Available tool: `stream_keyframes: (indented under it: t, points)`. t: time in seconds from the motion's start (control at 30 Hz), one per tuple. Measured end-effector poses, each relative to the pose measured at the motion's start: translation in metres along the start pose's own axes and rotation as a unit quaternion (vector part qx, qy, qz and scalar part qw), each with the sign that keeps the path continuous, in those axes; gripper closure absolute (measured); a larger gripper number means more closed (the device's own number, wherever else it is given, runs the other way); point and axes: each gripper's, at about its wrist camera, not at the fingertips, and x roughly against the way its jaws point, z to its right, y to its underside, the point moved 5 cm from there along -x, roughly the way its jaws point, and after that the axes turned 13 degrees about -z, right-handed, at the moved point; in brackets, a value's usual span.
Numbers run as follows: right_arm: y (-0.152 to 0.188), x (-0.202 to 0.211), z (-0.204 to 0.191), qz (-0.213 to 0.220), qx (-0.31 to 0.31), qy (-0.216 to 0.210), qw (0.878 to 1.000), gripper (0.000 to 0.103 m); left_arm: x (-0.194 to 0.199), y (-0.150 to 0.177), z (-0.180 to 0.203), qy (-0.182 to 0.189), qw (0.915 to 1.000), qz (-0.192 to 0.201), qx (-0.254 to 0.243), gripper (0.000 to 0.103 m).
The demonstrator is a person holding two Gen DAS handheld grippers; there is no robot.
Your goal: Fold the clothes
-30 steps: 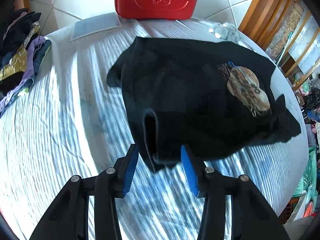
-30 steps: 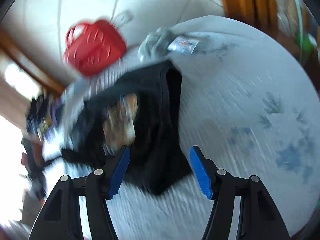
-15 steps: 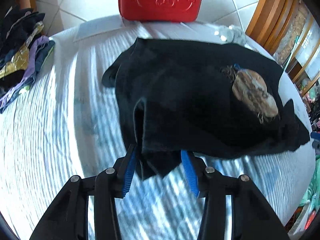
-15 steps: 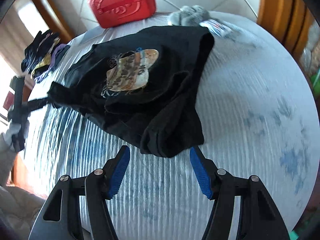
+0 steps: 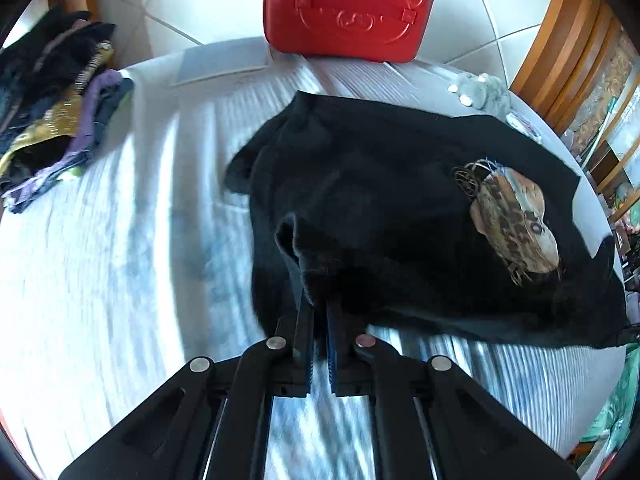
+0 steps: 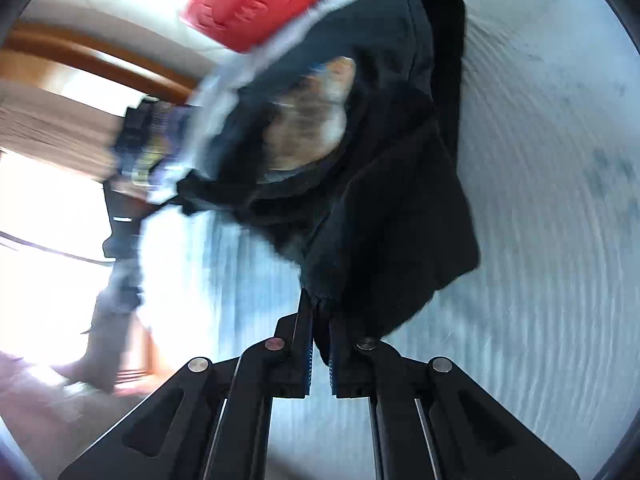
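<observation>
the left gripper [image 5: 319, 320] has its blue-padded fingers [image 5: 330, 344] drawn nearly together, with a fold of the black t-shirt [image 5: 380, 200] pinched between them at the tips. the cloth bunches into a raised ridge right above the pinch, then spreads away from the fingers toward the far right, where a tan and brown print [image 5: 514, 220] sits on the chest. most of the shirt lies on the white and blue striped bedsheet [image 5: 100, 280], its far edge reaching toward a red plastic case [image 5: 348, 8] standing at the back. a grey soft toy [image 5: 482, 90] lies just beyond the shirt's far right edge, and a pile of mixed clothes [image 5: 52, 112] sits well apart on the left.

the right gripper [image 6: 320, 320] is likewise closed to a narrow slit, clamped on another edge of the same shirt [image 6: 400, 200]. from the tips the fabric rises and hangs in a loose drape, lifted off the sheet [image 6: 560, 240] near the fingers, with a flap falling to the right of them. this view is motion-blurred; the print [image 6: 312, 120] shows as a smear further out, and the red case [image 6: 248, 4] beyond it at the top left. the other gripper appears only as a dark blur at the left edge of the shirt.
</observation>
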Motion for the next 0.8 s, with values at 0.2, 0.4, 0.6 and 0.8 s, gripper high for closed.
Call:
stream_keyframes:
  t: [0.2, 0.4, 0.6, 0.8]
  points:
    - [0.031, -0.004, 0.018, -0.068, -0.031, 0.005, 0.997, 0.098, 0.002, 0.053, -0.014, 0.000, 0.9974, -0.069, 0.020, 0.099]
    - [0.046, -0.015, 0.030, -0.141, -0.038, 0.059, 0.988, 0.094, 0.003, 0.091, -0.021, -0.024, 0.9932, -0.114, 0.006, 0.098]
    - [0.025, 0.037, -0.007, -0.097, 0.010, 0.155, 0.983, 0.026, 0.040, 0.029, -0.027, -0.025, 0.9985, -0.047, -0.014, 0.065]
    - [-0.046, 0.095, -0.008, 0.031, -0.022, 0.189, 0.981, 0.030, 0.028, -0.075, -0.020, -0.003, 0.9983, -0.004, -0.058, 0.065]
